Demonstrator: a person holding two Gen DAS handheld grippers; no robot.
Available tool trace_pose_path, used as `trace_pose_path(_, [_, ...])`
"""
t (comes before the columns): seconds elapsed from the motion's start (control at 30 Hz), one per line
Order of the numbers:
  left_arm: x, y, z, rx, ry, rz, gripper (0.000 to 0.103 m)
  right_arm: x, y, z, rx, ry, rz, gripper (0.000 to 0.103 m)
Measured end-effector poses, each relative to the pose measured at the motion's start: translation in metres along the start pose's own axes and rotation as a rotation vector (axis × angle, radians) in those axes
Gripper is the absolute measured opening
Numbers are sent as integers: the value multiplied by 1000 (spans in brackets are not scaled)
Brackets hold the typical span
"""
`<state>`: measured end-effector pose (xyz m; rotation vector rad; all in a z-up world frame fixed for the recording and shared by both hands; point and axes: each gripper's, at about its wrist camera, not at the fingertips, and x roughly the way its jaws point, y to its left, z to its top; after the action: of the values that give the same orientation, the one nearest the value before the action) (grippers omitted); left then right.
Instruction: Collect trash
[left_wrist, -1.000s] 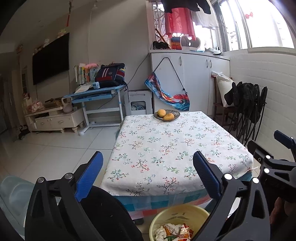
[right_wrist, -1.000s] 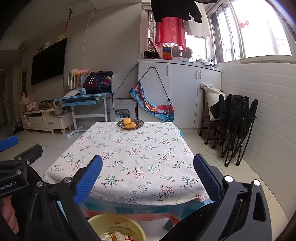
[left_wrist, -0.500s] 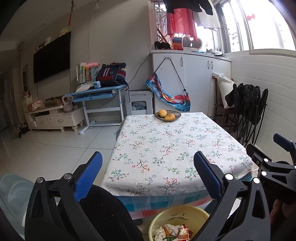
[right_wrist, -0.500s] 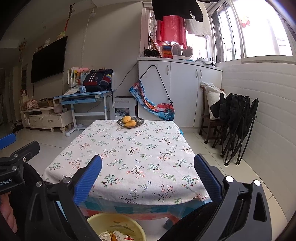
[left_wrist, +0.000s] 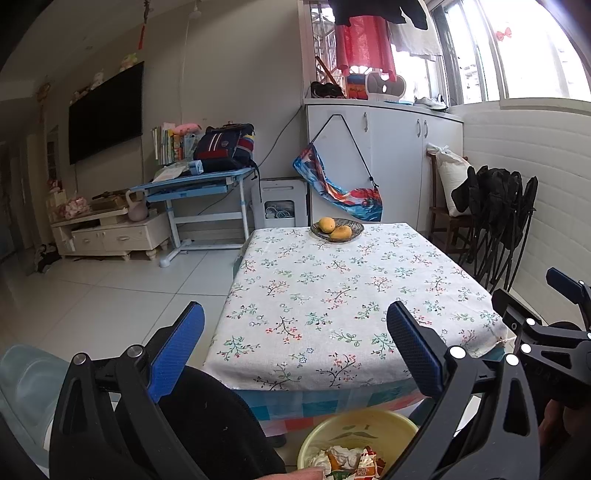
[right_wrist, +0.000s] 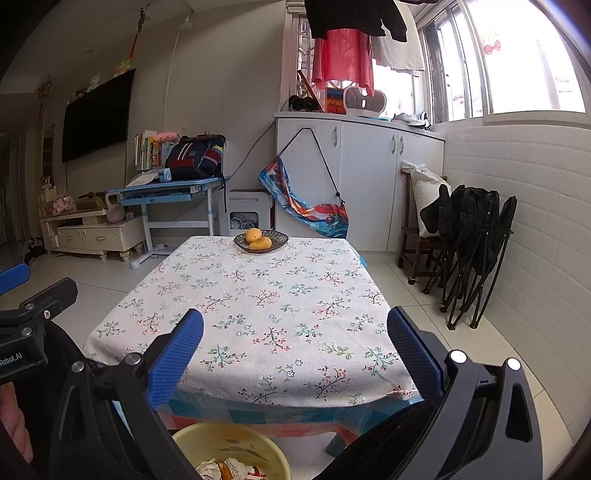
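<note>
Since a second ago both cameras have eased slightly back and up from the table: its near edge sits a little farther away in each view, and nothing on it has shifted.

The left gripper (left_wrist: 295, 332) is held level, pointing across the table (left_wrist: 351, 295) toward the far wall, its two blue-padded fingers spread wide with nothing between them. The right gripper (right_wrist: 295, 339) is held in the same level, forward-pointing way beside it, fingers likewise wide apart and empty. Each shows at the edge of the other's view: the right one at the right edge of the left wrist view, the left one at the left edge of the right wrist view, with part of a hand (right_wrist: 14, 432) below it.

One yellow basin (left_wrist: 354, 424) stands on the floor just in front of the table's near edge, below and between the grippers. It is round, so it has no long axis, and its mouth faces up. Inside it lies the trash (left_wrist: 347, 458), a heap of crumpled white paper and orange-and-red wrappers; the separate pieces are too jumbled and cut off by the frame to count.

The floral tablecloth carries one dark dish (left_wrist: 337, 230) at its far edge, holding two yellow fruits (left_wrist: 334, 227) that touch each other. A dark rounded shape fills the near left of the left wrist view; what it is cannot be told.
</note>
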<state>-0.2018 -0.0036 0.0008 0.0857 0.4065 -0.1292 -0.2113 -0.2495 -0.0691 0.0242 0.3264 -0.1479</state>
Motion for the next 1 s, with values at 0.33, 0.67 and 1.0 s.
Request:
trace_pose_path(0.33, [1,0,0,0,0,4,96,1,-1,-1,-4,4,-1,95])
trace_pose_path(0.67, [1,0,-1,0,-1,6,96,1,-1,0,-4,5,-1,95])
trace_pose_path(1.0, [1,-1,-2,5,-8,20,96,3,-1,-1,-7,7,-1,95])
